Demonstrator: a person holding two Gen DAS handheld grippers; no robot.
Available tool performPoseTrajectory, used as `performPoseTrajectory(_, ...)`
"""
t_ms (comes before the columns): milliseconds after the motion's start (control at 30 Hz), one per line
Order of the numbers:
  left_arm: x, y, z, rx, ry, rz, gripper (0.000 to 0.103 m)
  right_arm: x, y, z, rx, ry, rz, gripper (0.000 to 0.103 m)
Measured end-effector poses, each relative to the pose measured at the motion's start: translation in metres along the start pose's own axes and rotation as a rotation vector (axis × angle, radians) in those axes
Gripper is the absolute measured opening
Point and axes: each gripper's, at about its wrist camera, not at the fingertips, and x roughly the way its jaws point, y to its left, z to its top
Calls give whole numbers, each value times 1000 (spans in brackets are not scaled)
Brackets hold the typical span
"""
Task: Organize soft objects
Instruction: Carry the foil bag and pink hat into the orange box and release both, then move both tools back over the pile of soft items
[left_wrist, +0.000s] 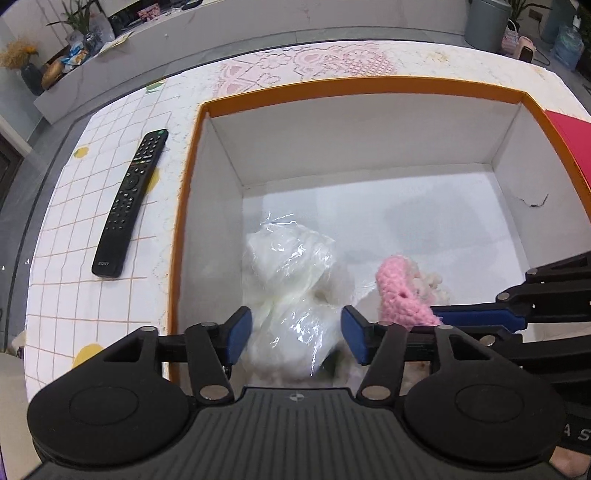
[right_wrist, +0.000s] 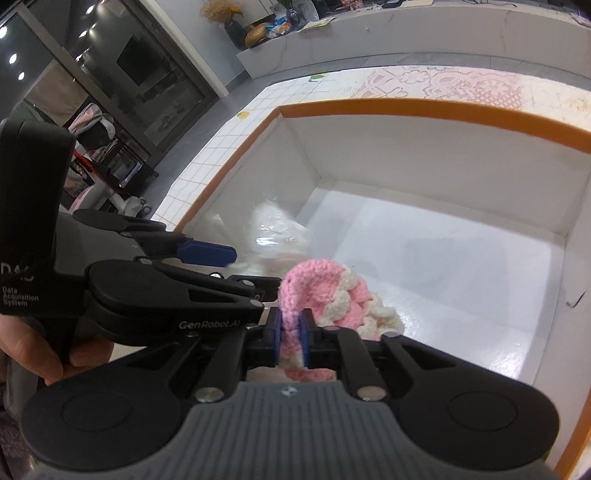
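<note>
Pinching a fold of the pink-and-white knit (right_wrist: 325, 295) between narrow pads, the right tool (right_wrist: 290, 341) holds it low inside the box (right_wrist: 424, 110), its far end resting on or just above the white floor; which, I cannot tell. Beside it, the left tool (left_wrist: 295, 334) stands wide over the bagged white bundle (left_wrist: 291, 266); its blue pads flank the plastic, and whether they touch it is unclear, but nothing looks squeezed. That bundle lies on the box floor against the left wall, so it looks already delivered.

Both soft things are therefore inside the orange-rimmed box, near its front, close together. The step in hand looks like the drop-off: one piece let go, the other about to be.

Next, the right tool likely needs to spread its pads so the knit settles, then both should lift straight up, clear of yarn and plastic. A remote (left_wrist: 131, 203) lies on the tiled surface (left_wrist: 74, 295) left of the box; it is hard, so probably not part of the job.
</note>
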Motion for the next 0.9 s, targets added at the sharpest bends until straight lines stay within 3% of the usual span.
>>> performPoseTrajectory(133,-8,4,-1,-22,-22,-20,74,-1,1,-1,6,-8,-12,13)
performPoseTrajectory(267,-23,2,-3,-18,-73,7,72,-9,2,-2,10,-36,-29,28)
performPoseTrajectory(567,-59,-15,-15,11,-150,39,67,-36,17,-13,-55,-86,-133,28)
performPoseTrajectory(767,-87,-43,-24,47,-246,22,66,-72,21,-30,-100,-145,-240,28)
performPoseTrajectory(900,-106,-66,-32,56,-316,-29,66,-107,17,-48,-105,-213,-285,28)
